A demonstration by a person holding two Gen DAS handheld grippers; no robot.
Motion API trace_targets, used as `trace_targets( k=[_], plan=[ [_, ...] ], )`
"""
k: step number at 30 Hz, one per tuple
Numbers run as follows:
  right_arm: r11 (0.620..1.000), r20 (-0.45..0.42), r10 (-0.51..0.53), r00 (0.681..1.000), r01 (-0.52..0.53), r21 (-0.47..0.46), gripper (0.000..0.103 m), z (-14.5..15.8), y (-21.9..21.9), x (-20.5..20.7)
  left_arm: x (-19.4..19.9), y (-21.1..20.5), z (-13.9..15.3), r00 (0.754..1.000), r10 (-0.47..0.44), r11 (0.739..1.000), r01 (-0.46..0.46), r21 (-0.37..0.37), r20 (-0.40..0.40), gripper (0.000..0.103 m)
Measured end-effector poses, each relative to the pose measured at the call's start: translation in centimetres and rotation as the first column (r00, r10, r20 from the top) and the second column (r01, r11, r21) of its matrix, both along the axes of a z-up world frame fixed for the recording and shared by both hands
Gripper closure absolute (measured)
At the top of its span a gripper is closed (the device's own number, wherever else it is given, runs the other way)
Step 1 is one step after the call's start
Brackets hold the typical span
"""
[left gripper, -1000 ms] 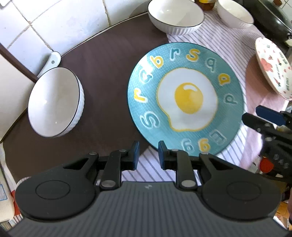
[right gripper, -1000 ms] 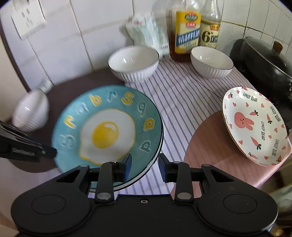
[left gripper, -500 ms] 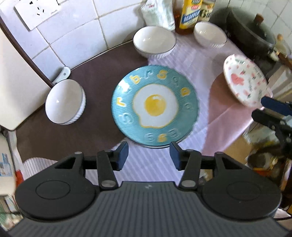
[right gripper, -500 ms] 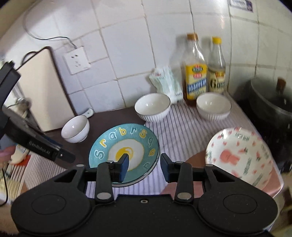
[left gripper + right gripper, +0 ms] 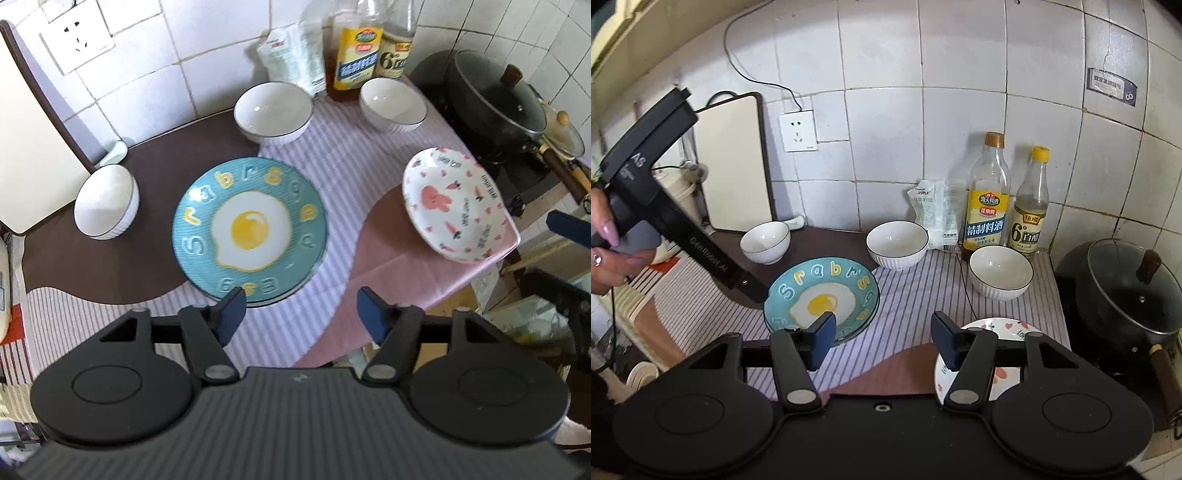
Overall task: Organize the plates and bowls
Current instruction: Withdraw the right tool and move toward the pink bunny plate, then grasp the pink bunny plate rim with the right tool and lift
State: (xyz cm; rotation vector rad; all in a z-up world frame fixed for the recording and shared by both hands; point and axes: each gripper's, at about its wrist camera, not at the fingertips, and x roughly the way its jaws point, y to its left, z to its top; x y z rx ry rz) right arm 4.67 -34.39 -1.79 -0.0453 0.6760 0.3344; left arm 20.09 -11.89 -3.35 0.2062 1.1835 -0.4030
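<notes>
A blue plate with a fried-egg picture (image 5: 249, 229) (image 5: 822, 295) lies flat in the middle of the table. A white rabbit-print plate (image 5: 456, 205) (image 5: 1001, 328) sits at the right edge. Three white bowls stand around: left (image 5: 105, 199) (image 5: 765, 242), back middle (image 5: 273, 110) (image 5: 897, 243), back right (image 5: 393, 105) (image 5: 1000, 271). My left gripper (image 5: 301, 308) hangs high above the table's front, jaws opening, nothing between them. My right gripper (image 5: 884, 334) is also raised, jaws opening and empty. The left gripper's body (image 5: 665, 206) shows in a hand at the left.
Two bottles (image 5: 988, 199) and a white bag (image 5: 932, 212) stand against the tiled wall. A black pot with a glass lid (image 5: 1126, 291) is on the stove at right. A cutting board (image 5: 735, 162) leans at back left. The table edge (image 5: 406, 321) is near.
Both grippers have risen and pulled back from the blue plate, and their jaws have spread wider. The blue plate stays flat on the table.
</notes>
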Motion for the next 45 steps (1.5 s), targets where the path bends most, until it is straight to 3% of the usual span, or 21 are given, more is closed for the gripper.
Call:
trace_targets(
  k=[2,5,9,11,17,21,27,36,38,40,41,42,43,44,45],
  plan=[
    [1.000,0.006,0.007,1.000,-0.007,-0.005,0.029,0.2,-1.2,-0.4,-0.7,-1.1,0.3,1.000,0.010,1.000,-0.009,-0.015,0.012,0.026],
    [1.000,0.025,0.017,1.000,-0.016,-0.012,0.028,0.1,-3.0,-1.1,-1.5,-2.7,0.5,0.999,0.007,0.996,-0.004,-0.091,0.035,0.012],
    [1.000,0.036,0.000,0.999,-0.001,0.028,0.023,-0.9,-5.7,-1.4,-1.6,-4.7,0.0,0.999,0.035,0.983,-0.029,-0.181,0.027,0.009],
    [0.998,0.028,-0.021,0.999,0.019,0.058,0.006,-1.7,-7.2,-1.3,-1.2,-5.7,-0.6,0.998,0.060,0.975,-0.056,-0.214,0.011,0.009],
    [0.994,0.087,-0.090,0.992,0.084,0.066,0.005,-5.6,-10.6,-1.2,0.4,-9.2,-4.3,0.992,0.117,0.970,-0.105,-0.218,0.043,0.008],
    [0.984,0.123,-0.164,0.979,0.154,0.087,0.005,-9.1,-12.8,-0.7,1.7,-11.5,-7.5,0.993,0.095,0.976,-0.080,-0.202,0.069,0.008],
    [0.948,0.020,-0.274,0.962,0.266,0.172,0.006,-14.4,-15.3,1.4,2.8,-14.5,-12.5,0.995,0.038,0.984,-0.021,-0.176,0.094,0.010],
    [0.894,-0.142,-0.349,0.926,0.374,0.245,0.033,-19.7,-16.4,3.6,5.4,-16.4,-17.2,0.999,0.021,0.988,-0.013,-0.156,0.045,0.013],
    [0.890,-0.152,-0.349,0.925,0.378,0.254,0.045,-20.1,-16.4,3.9,5.7,-16.7,-17.7,0.999,0.024,0.987,-0.019,-0.157,0.028,0.026],
    [0.885,-0.159,-0.352,0.922,0.383,0.265,0.049,-20.3,-16.4,4.1,5.8,-16.9,-17.9,0.999,0.037,0.988,-0.032,-0.154,0.033,0.035],
    [0.882,-0.158,-0.357,0.921,0.388,0.267,0.051,-20.3,-16.4,4.0,5.8,-17.1,-17.9,0.999,0.033,0.987,-0.026,-0.159,0.038,0.048],
    [0.879,-0.161,-0.362,0.918,0.394,0.270,0.053,-20.3,-16.5,4.0,5.8,-17.1,-17.8,0.999,0.029,0.987,-0.022,-0.161,0.036,0.050],
    [0.872,-0.166,-0.373,0.913,0.406,0.273,0.062,-20.4,-16.7,4.0,5.7,-17.1,-17.7,0.999,0.030,0.986,-0.024,-0.167,0.038,0.059],
    [0.864,-0.172,-0.390,0.905,0.424,0.270,0.076,-20.5,-16.9,3.9,5.8,-17.0,-17.6,0.999,0.027,0.981,-0.023,-0.191,0.022,0.075],
    [0.858,-0.177,-0.404,0.897,0.439,0.265,0.079,-20.6,-17.2,3.9,5.8,-16.9,-17.7,1.000,0.028,0.974,-0.028,-0.226,-0.003,0.081]
  ],
)
